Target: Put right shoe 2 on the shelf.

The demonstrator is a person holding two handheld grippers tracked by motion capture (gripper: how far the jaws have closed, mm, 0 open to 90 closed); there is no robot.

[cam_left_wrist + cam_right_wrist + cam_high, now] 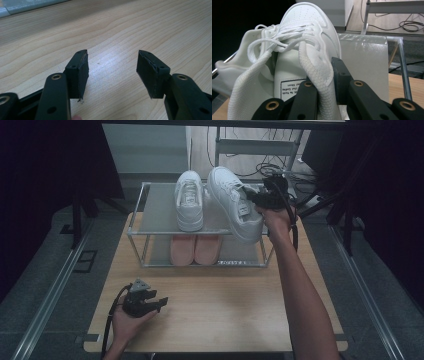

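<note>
The right tongs (324, 87) pinch the white sneaker (234, 202) by its soft, bendy collar. It looks light but floppy. The left tongs (112, 72) sit wide and empty on the table (220, 310).

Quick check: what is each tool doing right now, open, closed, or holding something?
Left tool: open, nothing between its jaws, over the table.
Right tool: closed on the white sneaker by its collar.

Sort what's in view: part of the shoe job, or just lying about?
In the job: right gripper, shut on the tilted white sneaker; second white sneaker; shoe rack.
Lying about: pink shoes on the lower shelf; left gripper, open; floor cables.
</note>
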